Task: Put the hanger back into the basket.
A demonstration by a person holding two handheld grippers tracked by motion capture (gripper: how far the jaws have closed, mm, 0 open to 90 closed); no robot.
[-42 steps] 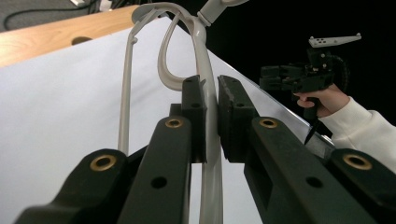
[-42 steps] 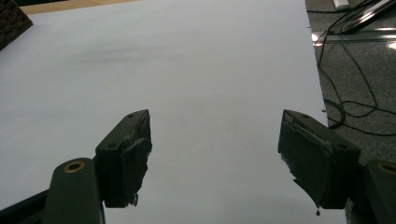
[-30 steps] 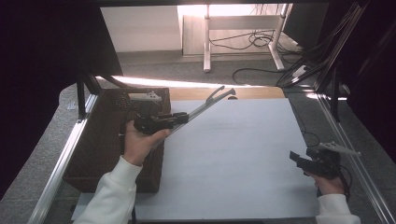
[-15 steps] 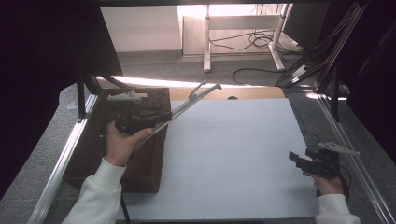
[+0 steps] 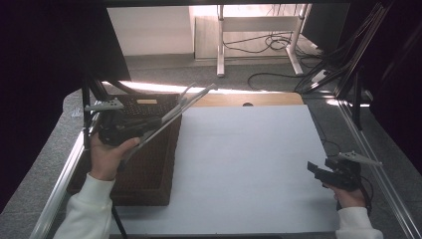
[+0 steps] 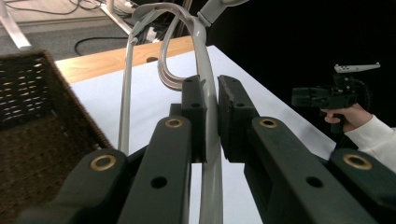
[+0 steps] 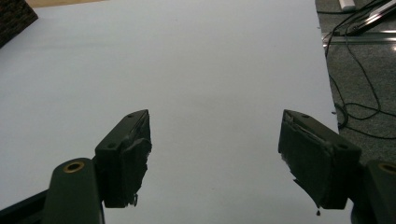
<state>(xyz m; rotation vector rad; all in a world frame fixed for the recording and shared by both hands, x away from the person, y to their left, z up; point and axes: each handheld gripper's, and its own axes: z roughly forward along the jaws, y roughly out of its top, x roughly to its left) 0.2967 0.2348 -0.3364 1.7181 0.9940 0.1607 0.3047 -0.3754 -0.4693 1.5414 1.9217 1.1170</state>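
Left gripper (image 6: pixel 210 116) clamps long grey metal tongs (image 5: pixel 169 117) — now carried leftward, over the dark woven wicker basket (image 5: pixel 149 169), likely for dropping in; right gripper (image 7: pixel 215 158) waits wide open, empty

The long grey metal tongs (image 6: pixel 206 84) run off the left gripper view's top edge, tips unseen (handle end hidden below the black fingers (image 6: pixel 196 116)); the dark woven wicker basket (image 6: pixel 32 116) is cropped left.

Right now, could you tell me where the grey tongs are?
The left gripper clamps the tongs at the high view's left, above the wicker basket, tips angled toward the table's far edge.
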